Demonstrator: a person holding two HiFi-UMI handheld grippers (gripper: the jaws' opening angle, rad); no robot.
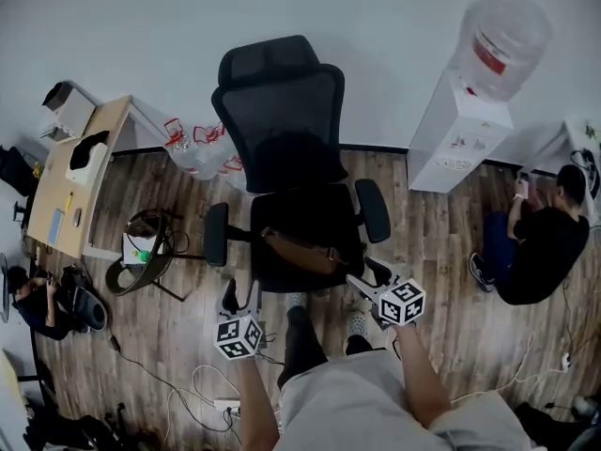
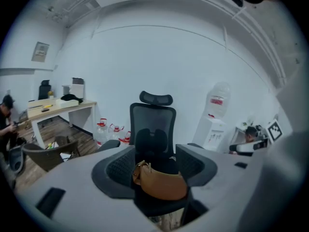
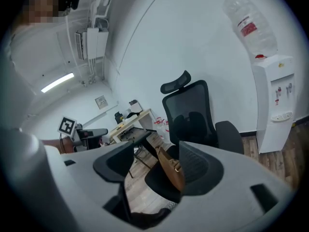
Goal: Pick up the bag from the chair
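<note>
Partly hidden by the spread right tool, the bag lies on the chair; left tool equally spread.

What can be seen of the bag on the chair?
The bag is tan-brown and looks like soft leather. It is half-moon shaped with a rounded lower edge and has a small metal ring at one end. It lies slumped across the front part of the black chair's seat, its long side running across the seat. Only the seat touches it. The left gripper and right gripper are both open and short of it.
</note>
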